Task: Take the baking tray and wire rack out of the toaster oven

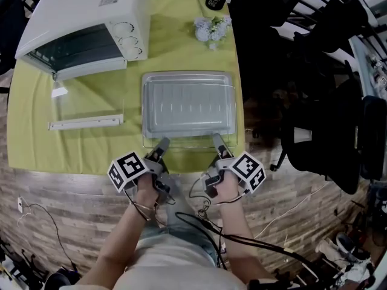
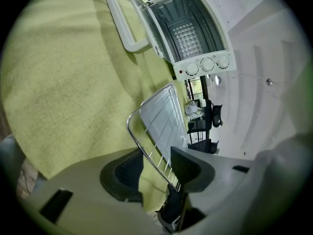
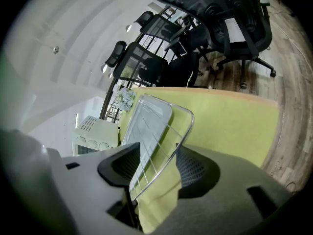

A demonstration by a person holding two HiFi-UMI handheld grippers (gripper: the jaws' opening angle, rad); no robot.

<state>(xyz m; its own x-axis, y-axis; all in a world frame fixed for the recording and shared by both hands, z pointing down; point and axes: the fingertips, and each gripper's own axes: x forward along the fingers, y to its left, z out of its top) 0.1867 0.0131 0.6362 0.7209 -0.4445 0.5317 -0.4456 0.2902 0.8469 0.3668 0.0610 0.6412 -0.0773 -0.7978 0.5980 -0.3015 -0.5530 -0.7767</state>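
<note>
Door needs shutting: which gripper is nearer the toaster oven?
Left. The left gripper sits on the toaster oven's side of the baking tray; the right gripper sits on the tray's opposite side.

tray (image 1: 188,103) on rack (image 1: 188,142), oven (image 1: 84,23) behind at left

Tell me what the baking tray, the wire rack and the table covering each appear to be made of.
Baking tray: probably aluminium or steel sheet; dull grey satin surface with soft reflections and pressed ridges.
Wire rack: thin metal rod, seemingly chromed or polished; it shines bright along its rim.
Table covering: yellow-green cloth, matte; a fuzzy weave and soft folds show in the left gripper view.
</note>
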